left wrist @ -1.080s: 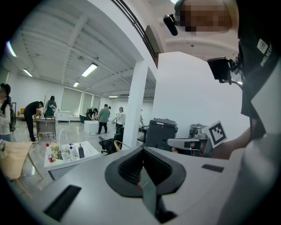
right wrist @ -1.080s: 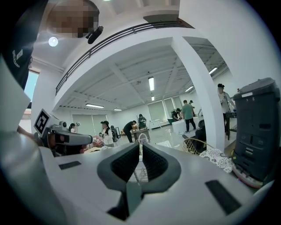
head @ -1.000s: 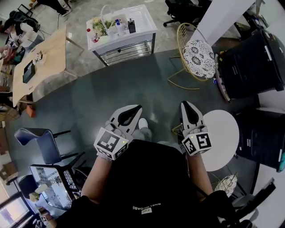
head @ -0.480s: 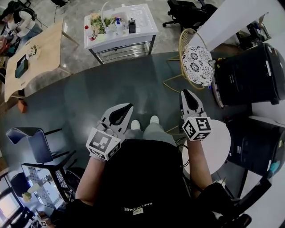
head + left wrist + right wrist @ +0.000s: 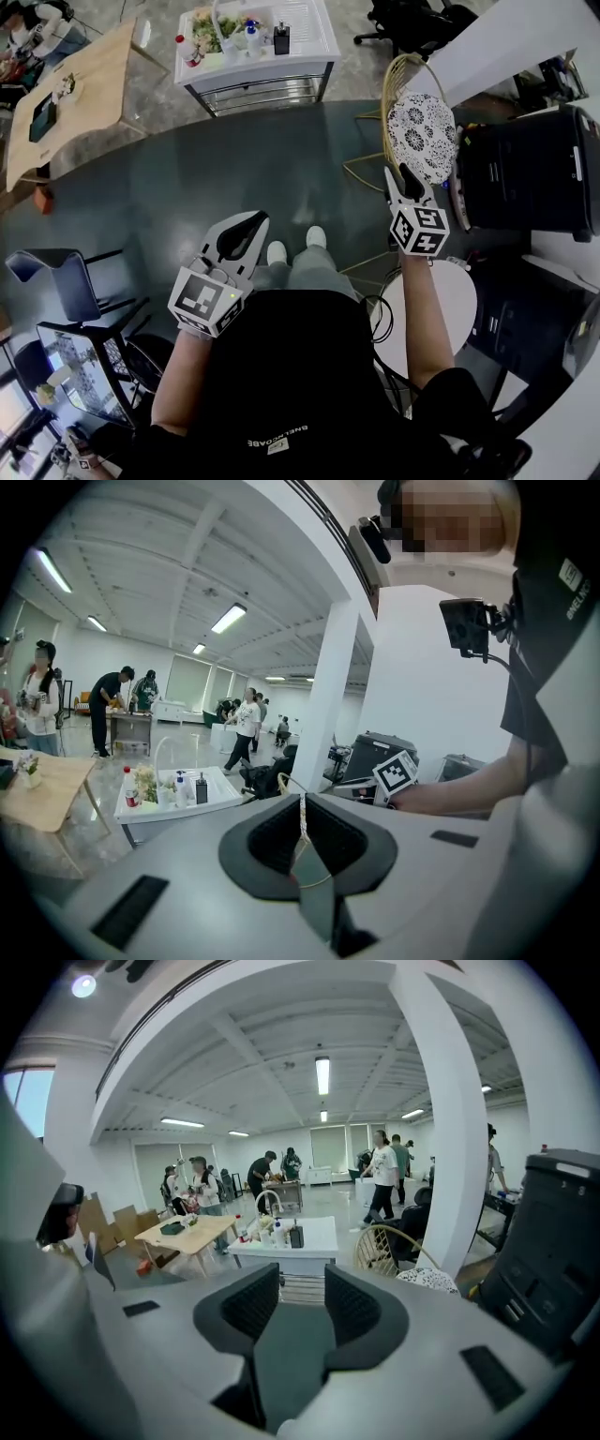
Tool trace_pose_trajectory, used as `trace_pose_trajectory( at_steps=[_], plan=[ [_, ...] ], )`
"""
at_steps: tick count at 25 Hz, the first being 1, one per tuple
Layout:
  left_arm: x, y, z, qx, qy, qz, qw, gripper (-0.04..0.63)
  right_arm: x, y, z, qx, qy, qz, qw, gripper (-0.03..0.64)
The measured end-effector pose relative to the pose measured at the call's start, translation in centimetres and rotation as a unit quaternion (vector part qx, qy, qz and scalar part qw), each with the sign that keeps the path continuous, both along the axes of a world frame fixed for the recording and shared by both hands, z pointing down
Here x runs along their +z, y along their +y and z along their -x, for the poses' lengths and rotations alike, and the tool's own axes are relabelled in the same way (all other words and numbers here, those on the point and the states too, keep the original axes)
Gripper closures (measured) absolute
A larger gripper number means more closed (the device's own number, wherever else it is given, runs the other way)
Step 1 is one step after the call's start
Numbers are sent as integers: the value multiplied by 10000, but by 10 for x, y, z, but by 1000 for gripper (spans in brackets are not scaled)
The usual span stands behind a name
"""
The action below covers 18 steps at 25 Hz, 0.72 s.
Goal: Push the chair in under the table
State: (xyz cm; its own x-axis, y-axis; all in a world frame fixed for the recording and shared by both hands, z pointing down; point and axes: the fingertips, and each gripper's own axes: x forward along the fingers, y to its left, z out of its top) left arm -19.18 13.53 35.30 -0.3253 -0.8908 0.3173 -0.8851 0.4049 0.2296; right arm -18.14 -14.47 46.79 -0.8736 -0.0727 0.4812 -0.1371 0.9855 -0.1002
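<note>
Right gripper (image 5: 405, 178) is near the gold chair (image 5: 419, 131), jaws opening with nothing between them. Left gripper (image 5: 246, 230) is closed, empty.

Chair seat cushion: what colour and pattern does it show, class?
The cushion is white with a dark lacy print; the head view shows it best.

No wording can be read for certain. In the head view, a short line of white print on the person's black shirt (image 5: 281, 375), at 6 o'clock, is too small and inverted. The cubes on the left gripper (image 5: 249, 221), at 8 o'clock, and the right gripper (image 5: 398, 180), at 3 o'clock, bear only square coded markers.
</note>
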Motion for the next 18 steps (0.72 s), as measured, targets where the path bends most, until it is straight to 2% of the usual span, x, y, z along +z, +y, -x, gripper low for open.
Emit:
trace_pose_trajectory(
  at_steps=[9, 18],
  plan=[
    [23, -17, 0, -222, 87, 409, 9989, 597, 98, -52, 23, -73, 961, -120, 9953, 434],
    [45, -24, 10, -467, 313, 622, 9965, 597, 184, -100, 41, -105, 1774, -288, 9837, 426]
  ],
)
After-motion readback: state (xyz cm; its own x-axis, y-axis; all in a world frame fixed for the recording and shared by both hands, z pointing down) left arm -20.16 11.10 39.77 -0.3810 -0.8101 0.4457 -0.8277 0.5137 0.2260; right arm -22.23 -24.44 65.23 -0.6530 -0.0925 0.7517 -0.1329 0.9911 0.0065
